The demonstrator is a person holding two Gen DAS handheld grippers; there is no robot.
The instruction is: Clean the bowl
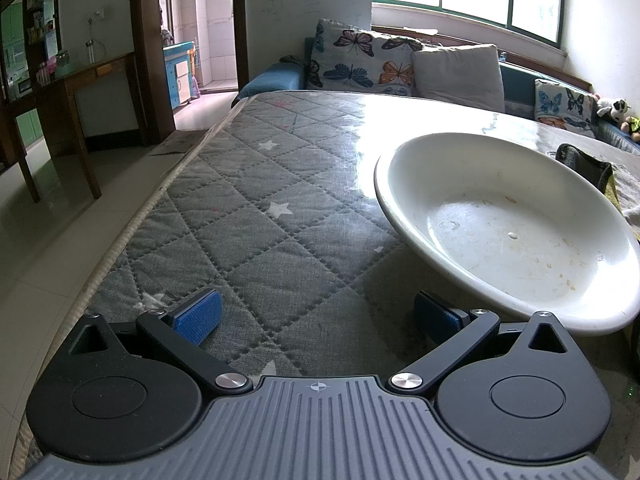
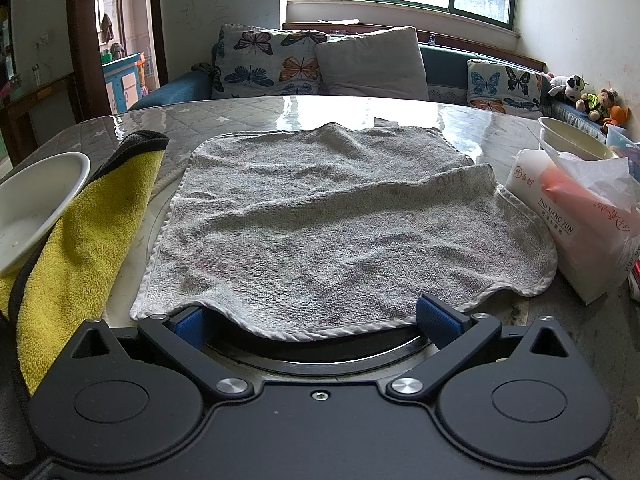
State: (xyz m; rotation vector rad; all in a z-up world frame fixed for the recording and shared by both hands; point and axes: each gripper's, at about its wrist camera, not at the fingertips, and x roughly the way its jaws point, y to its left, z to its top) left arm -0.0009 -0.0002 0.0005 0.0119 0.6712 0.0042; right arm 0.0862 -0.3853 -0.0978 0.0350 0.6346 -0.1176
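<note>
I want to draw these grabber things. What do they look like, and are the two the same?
Nearly the same. The left gripper and right gripper each have two black bent arms with silver rivets, round black discs at the sides, triangular holes, and blue ribbed pads on the fingers. The left body is grey and ridged with a small crosshair mark; the right body is smooth and black. No hands, sleeves or cables show.

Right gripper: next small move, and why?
Probably close the right gripper on the near hem of the grey towel. Its jaws stand open either side of that hem, nothing held, and the white bowl shows dried food specks. The left gripper is also open, beside the bowl.
</note>
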